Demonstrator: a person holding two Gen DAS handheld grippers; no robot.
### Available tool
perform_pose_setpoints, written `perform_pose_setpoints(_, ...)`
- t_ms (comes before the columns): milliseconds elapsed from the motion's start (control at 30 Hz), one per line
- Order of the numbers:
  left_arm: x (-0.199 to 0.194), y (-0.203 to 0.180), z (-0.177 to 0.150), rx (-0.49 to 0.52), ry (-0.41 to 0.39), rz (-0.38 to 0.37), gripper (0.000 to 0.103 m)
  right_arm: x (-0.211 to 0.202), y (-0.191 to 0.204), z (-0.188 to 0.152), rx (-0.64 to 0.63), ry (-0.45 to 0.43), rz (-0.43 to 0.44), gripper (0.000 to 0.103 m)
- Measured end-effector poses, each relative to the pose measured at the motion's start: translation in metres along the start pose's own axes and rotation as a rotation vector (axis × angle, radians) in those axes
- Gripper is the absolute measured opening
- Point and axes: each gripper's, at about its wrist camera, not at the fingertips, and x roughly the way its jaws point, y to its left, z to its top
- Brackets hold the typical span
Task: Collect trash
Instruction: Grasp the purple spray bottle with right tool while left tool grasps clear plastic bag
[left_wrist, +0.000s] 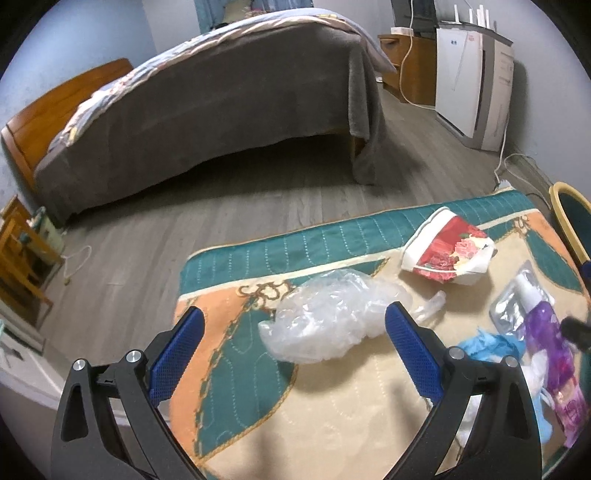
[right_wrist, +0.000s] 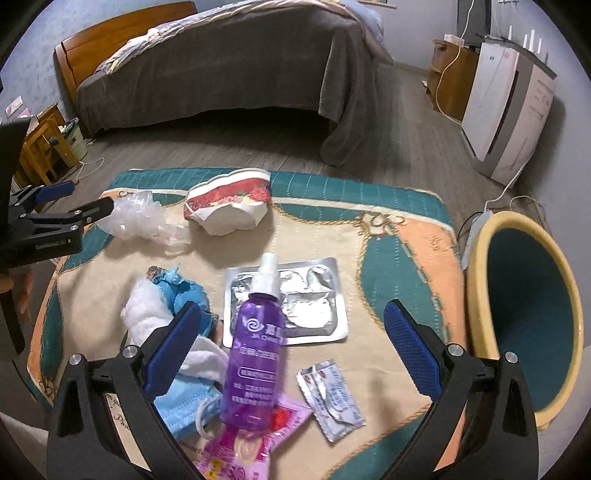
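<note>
Trash lies scattered on a patterned cloth (right_wrist: 402, 236). A crumpled clear plastic bag (left_wrist: 332, 314) sits just ahead of my open left gripper (left_wrist: 295, 325), whose fingers flank it without touching. A crushed red-and-white paper cup (left_wrist: 448, 251) lies beyond it. My right gripper (right_wrist: 291, 321) is open above a purple spray bottle (right_wrist: 255, 350). The bottle rests across a silver blister pack (right_wrist: 310, 299). Around it lie a blue face mask (right_wrist: 184, 410), white cotton (right_wrist: 142, 317), a pink wrapper (right_wrist: 236, 454) and small sachets (right_wrist: 332, 398).
A yellow-rimmed bin (right_wrist: 524, 325) with a teal inside stands at the cloth's right edge. A bed (left_wrist: 221, 110) with a grey cover is across the wooden floor. A white appliance (left_wrist: 476, 81) and cables (left_wrist: 506, 162) stand by the right wall, wooden furniture (left_wrist: 22, 258) at the left.
</note>
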Motion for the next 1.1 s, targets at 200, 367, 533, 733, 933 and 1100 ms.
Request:
perform_pose_setpoints(200,0.019,-0.004,-0.003,0.010,0.024,-0.049,0.097,0.013,0.009,-0.006,-0.006,0.032,0.034,0.089)
perform_pose_setpoints(367,0.030,-0.009,-0.007,0.033,0.054,-0.107,0.079,0.022,0.016,-0.013,-0.029,0.078,0.069,0.062)
perform_pose_setpoints(533,0.031,-0.018,-0.012,0.076,0.076,-0.141,0.053,0.030,0.013,-0.021,-0.013,0.123,0.095,0.034)
perform_pose_setpoints(733,0.024,-0.022,-0.015,0.102,0.082,-0.148,0.023,0.021,0.014,-0.023,-0.031,0.095,0.097,0.032)
perform_pose_setpoints(933,0.002,-0.019,-0.015,0.080,0.048,-0.129,0.019,0.002,0.009,-0.019,-0.026,0.052,0.099,0.032)
perform_pose_setpoints(1100,-0.022,-0.020,-0.005,0.058,-0.004,-0.135,0.019,-0.021,0.006,-0.014,-0.038,0.003,0.081,0.032)
